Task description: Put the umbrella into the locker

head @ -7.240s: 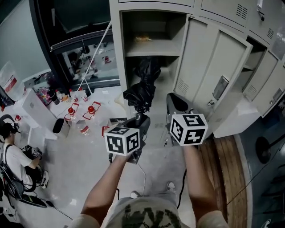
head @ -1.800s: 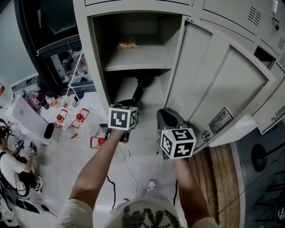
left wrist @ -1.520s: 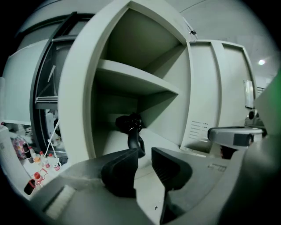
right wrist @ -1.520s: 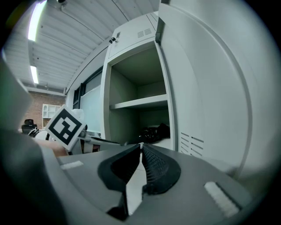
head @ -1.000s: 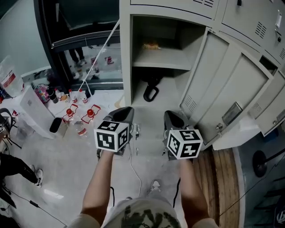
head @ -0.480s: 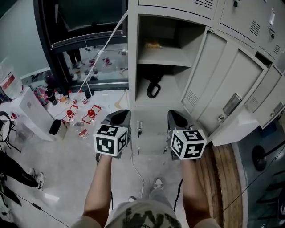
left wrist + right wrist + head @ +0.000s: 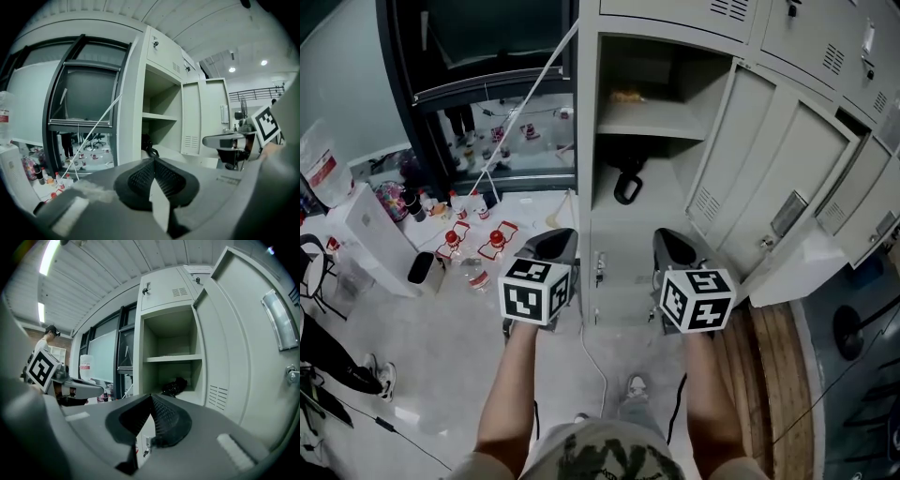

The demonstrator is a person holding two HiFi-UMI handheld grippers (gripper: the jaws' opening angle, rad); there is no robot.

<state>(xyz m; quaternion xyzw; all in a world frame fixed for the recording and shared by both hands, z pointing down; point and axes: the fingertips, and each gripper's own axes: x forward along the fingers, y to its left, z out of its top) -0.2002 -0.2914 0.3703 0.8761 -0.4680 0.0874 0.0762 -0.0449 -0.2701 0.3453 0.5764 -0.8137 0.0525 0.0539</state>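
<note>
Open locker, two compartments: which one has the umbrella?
The lower compartment, below the shelf: the black umbrella sits in it. The upper compartment holds only a small yellowish item.

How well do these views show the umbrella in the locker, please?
Head view: the umbrella sits shadowed under the shelf. Left gripper view: fisheye-curved, black corners, umbrella tiny and dark. Right gripper view: ceiling light glare upper left, umbrella dim.

- At nine o'clock I see red-capped objects (image 7: 493,238) standing on the floor (image 7: 441,356).
- At eleven o'clock a thin white pole (image 7: 525,103) slants across a dark-framed window (image 7: 487,82).
- At six o'clock a white cable (image 7: 596,361) trails over the floor.
- At four o'clock wooden boards (image 7: 764,375) lie flat.
</note>
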